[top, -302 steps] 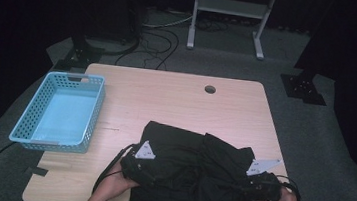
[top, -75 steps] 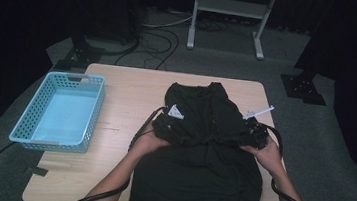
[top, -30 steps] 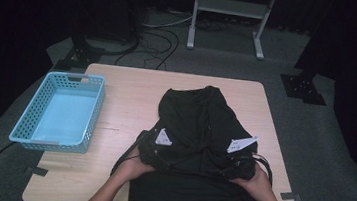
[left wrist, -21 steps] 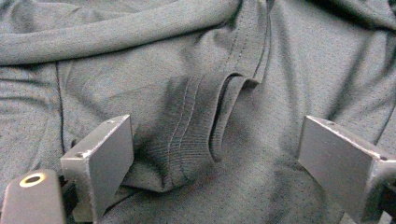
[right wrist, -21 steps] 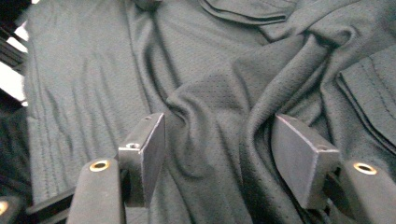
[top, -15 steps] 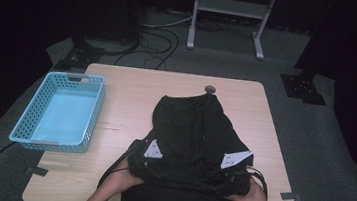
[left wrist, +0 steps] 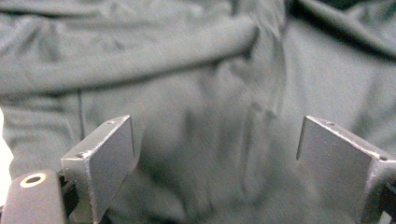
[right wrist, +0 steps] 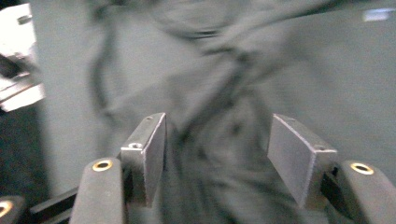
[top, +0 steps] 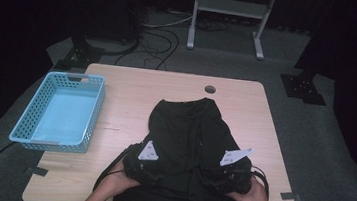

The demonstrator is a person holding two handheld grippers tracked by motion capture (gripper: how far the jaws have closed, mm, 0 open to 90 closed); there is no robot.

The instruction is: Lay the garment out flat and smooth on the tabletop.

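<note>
The wooden worktop [top: 128, 85] is seen from above, with a small round hole [top: 210, 89] close to the middle of its far edge. A black garment [top: 188, 131] is spread on the right half of the worktop. It reaches from just below the hole down to the near edge, where it seems to hang over that edge. Its far part is narrower and rounded, and many soft folds are seen across the cloth.

A light blue plastic basket [top: 45, 109] with perforated walls is placed along the left edge of the worktop, well apart from the garment.

Both hands are placed on the near part of the garment, close to the near edge. The left gripper [left wrist: 212, 154] is held at the left side of the cloth, and a grey three-cornered plate [top: 149, 151] is carried on top of it. In the left gripper view its jaws are seen wide apart, with dark cloth lying between and under them; the pads are not pressed on it.

The right gripper [right wrist: 217, 154] is held at the right side of the cloth. In the right gripper view, which is blurred, its jaws are also seen parted, less wide, over wrinkled cloth. Whether a fold is touched by the pads cannot be told. Black cables are trailed from both grippers toward the near edge.
</note>
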